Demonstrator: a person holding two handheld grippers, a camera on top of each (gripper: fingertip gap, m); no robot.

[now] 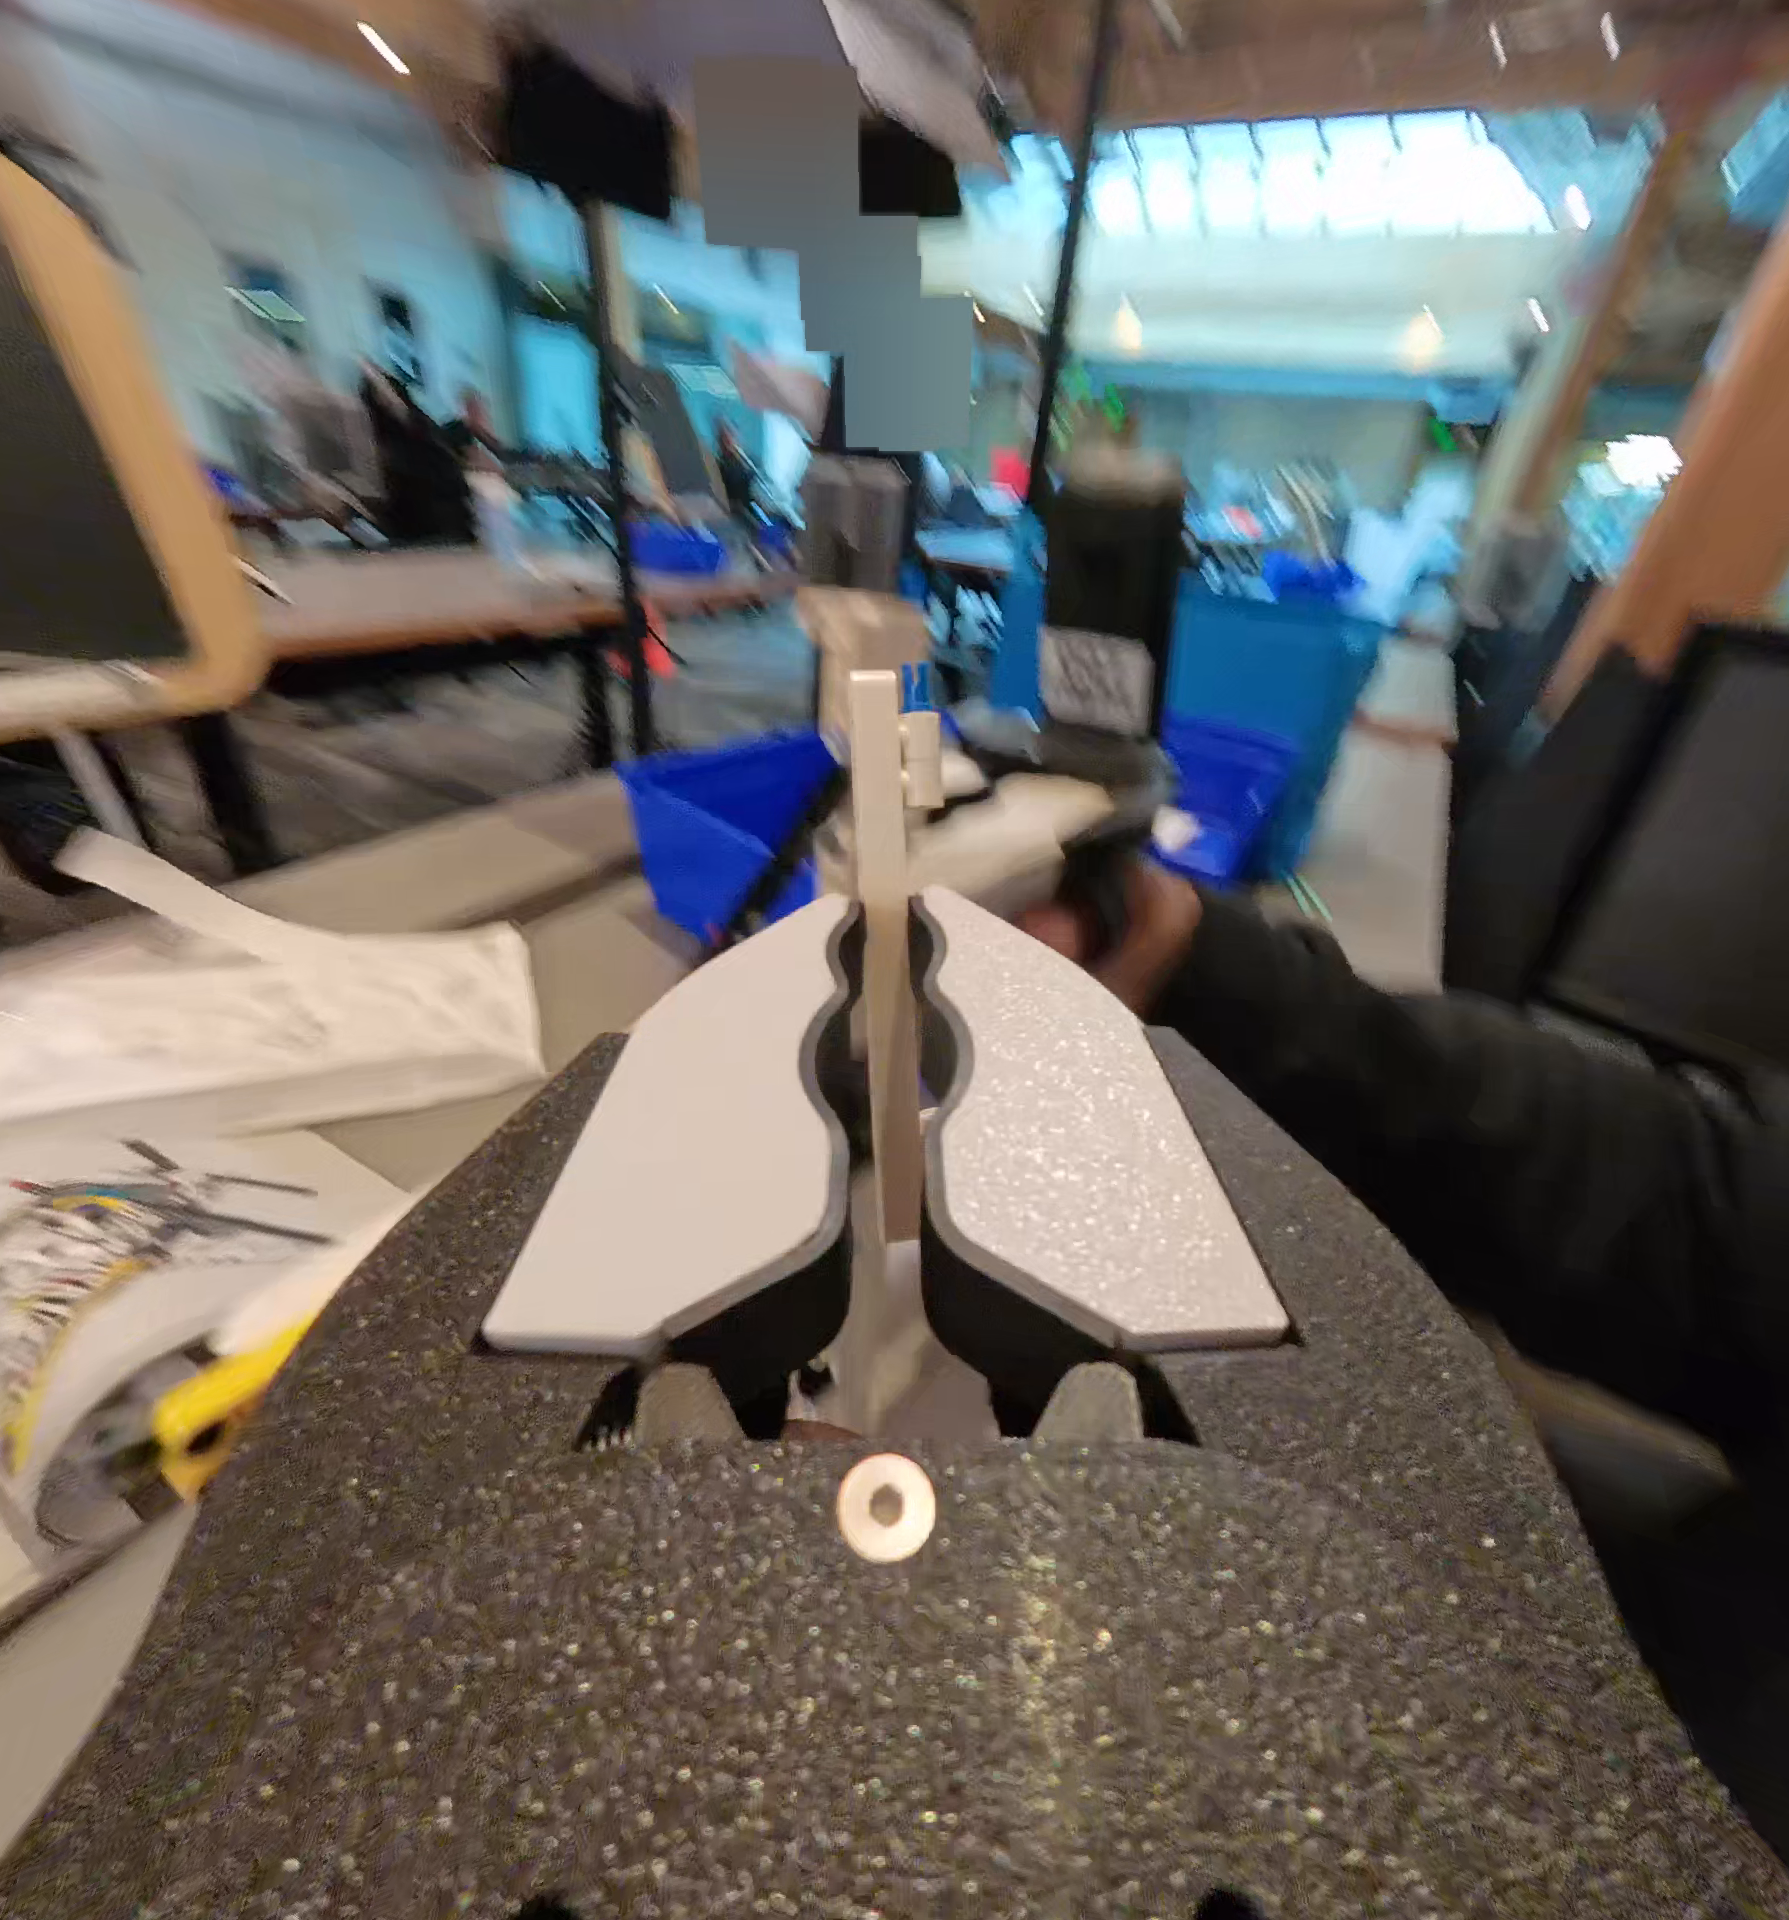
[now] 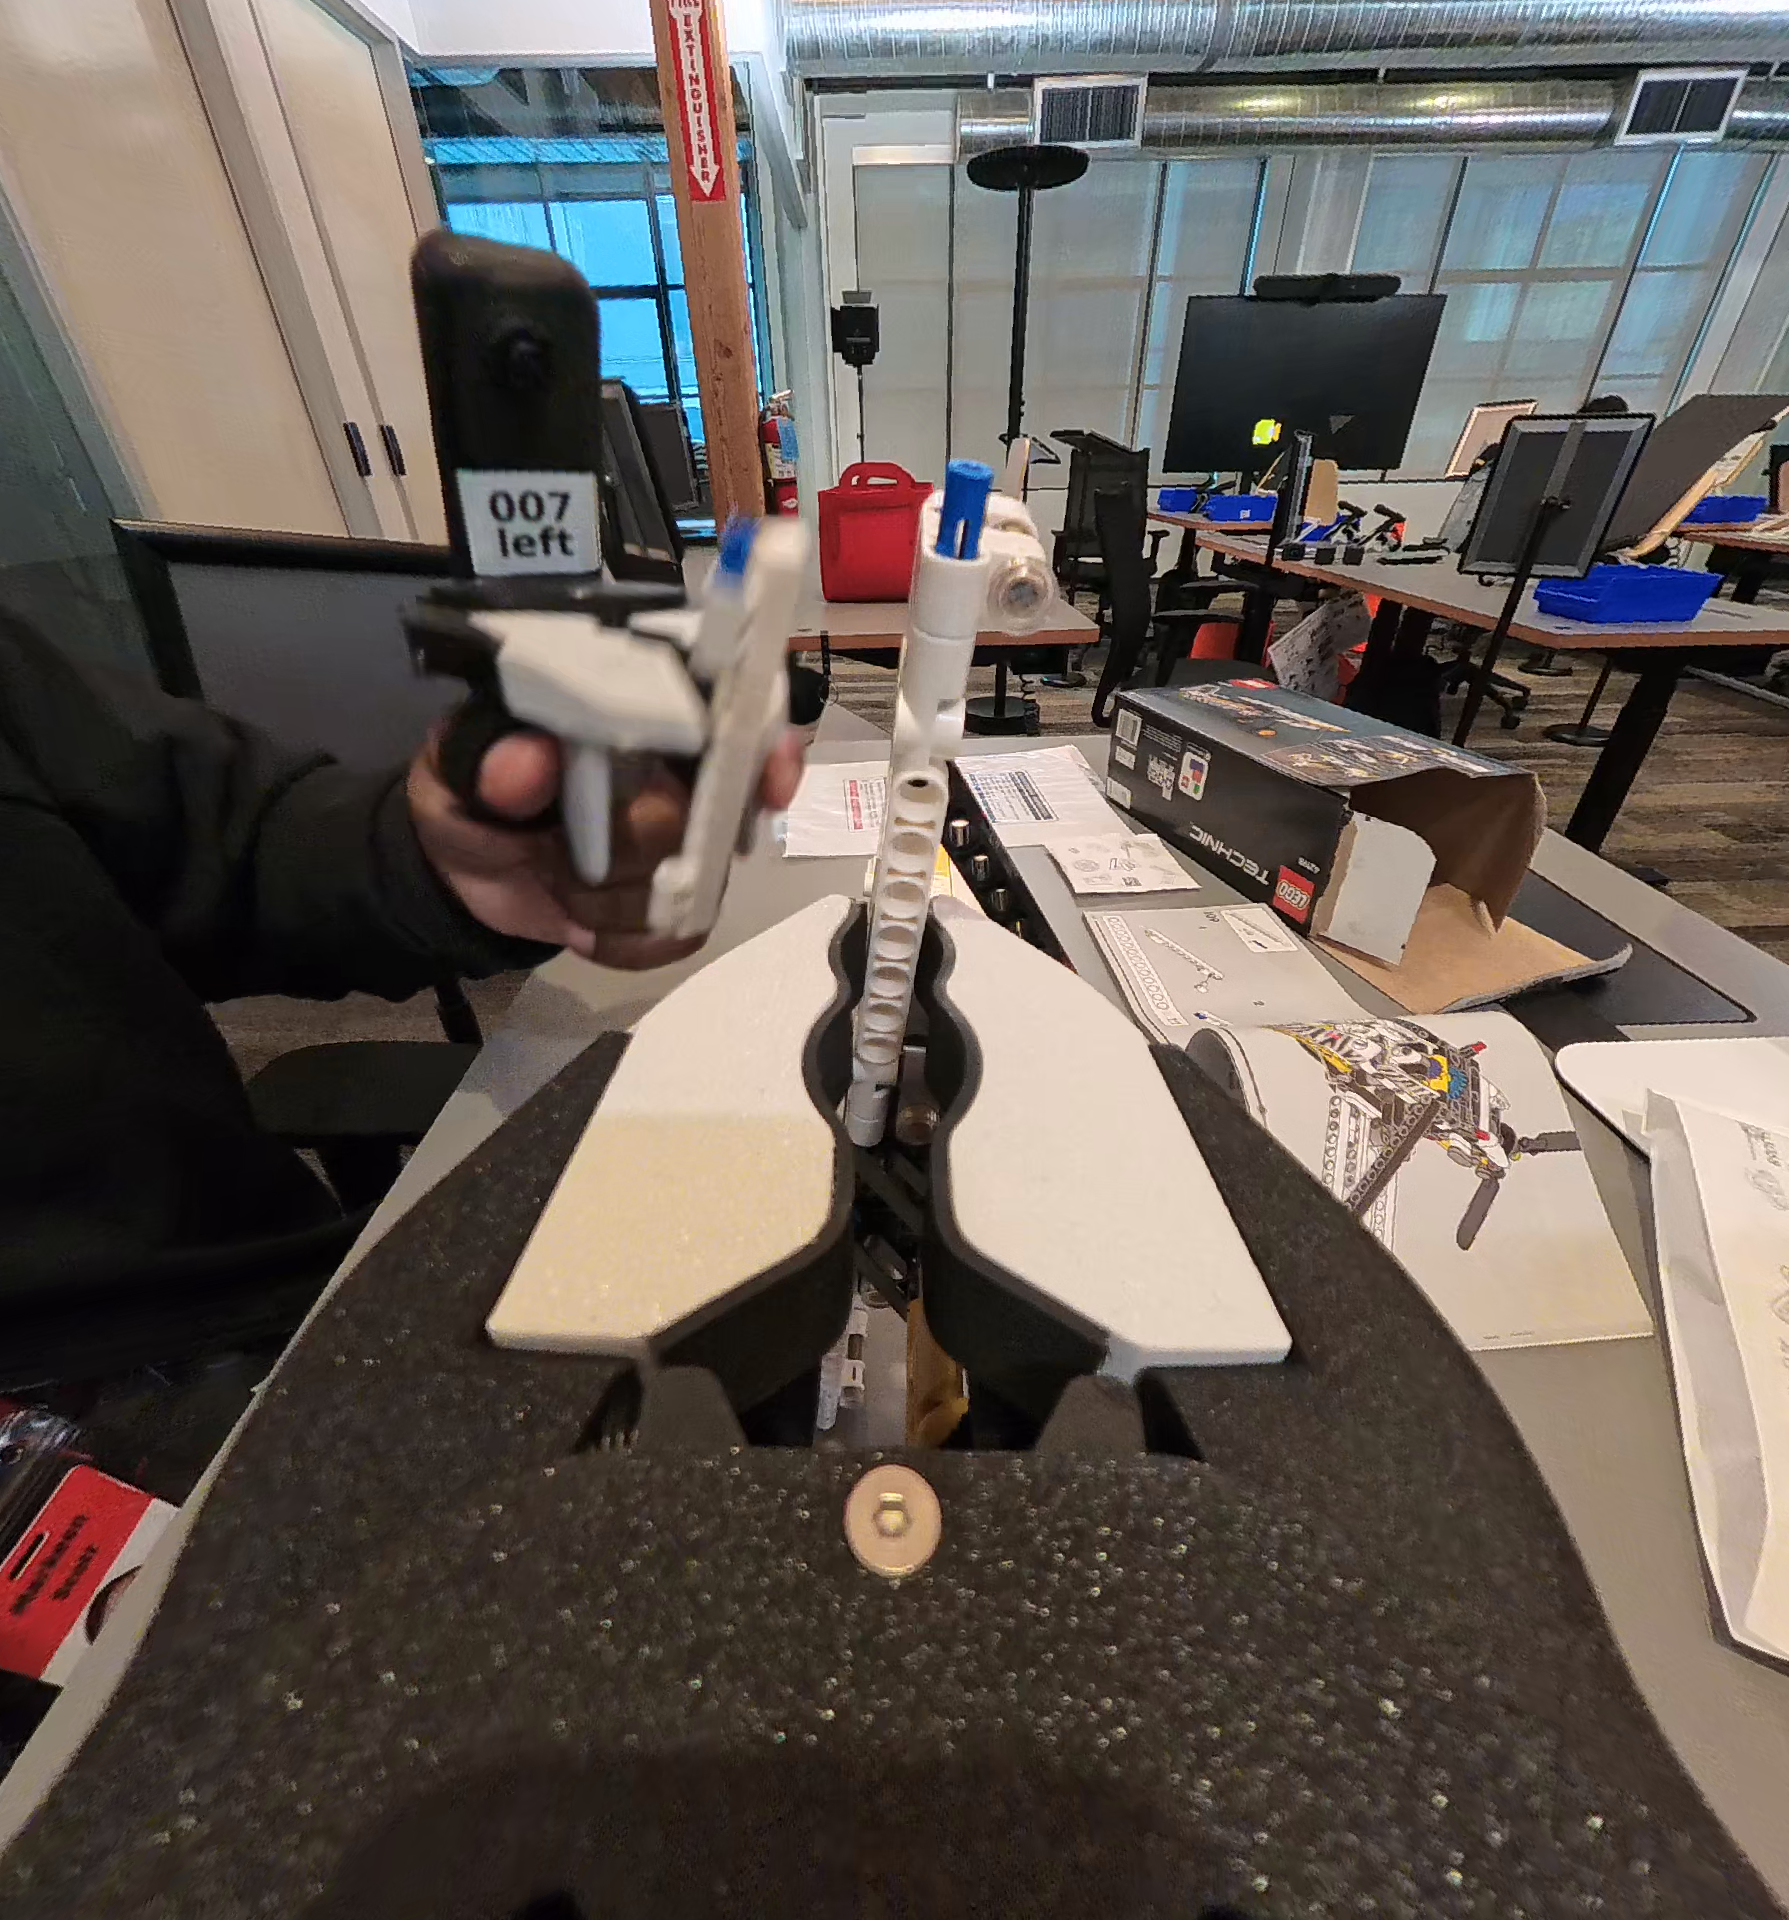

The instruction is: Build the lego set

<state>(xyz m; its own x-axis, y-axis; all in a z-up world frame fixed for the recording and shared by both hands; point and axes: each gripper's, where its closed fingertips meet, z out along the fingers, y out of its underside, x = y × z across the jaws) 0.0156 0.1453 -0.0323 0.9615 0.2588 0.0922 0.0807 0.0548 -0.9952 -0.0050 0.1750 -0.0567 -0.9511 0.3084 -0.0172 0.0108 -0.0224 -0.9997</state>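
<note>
The left gripper (image 1: pixel 882 914) pinched a flat white beam (image 1: pixel 877 831) edge-on above the surface (image 2: pixel 1596 1403); the right gripper (image 2: pixel 895 920) clamped a white holed beam (image 2: pixel 905 862) carrying a blue pin (image 2: pixel 965 509). Both looked light, stiff, slippery plastic, best gripped mid-length.

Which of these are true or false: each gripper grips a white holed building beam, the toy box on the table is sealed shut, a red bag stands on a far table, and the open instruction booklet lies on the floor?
1. Each gripper grips a white plastic holed beam. True: the right gripper clamps a white holed beam, and the left gripper clamps a pale plastic beam.
2. The dark cardboard toy box is sealed shut. False: its end flaps stand open.
3. A red fabric bag stands on a far table. True.
4. The open instruction booklet lies on the floor. False: it lies on the grey table.
</note>
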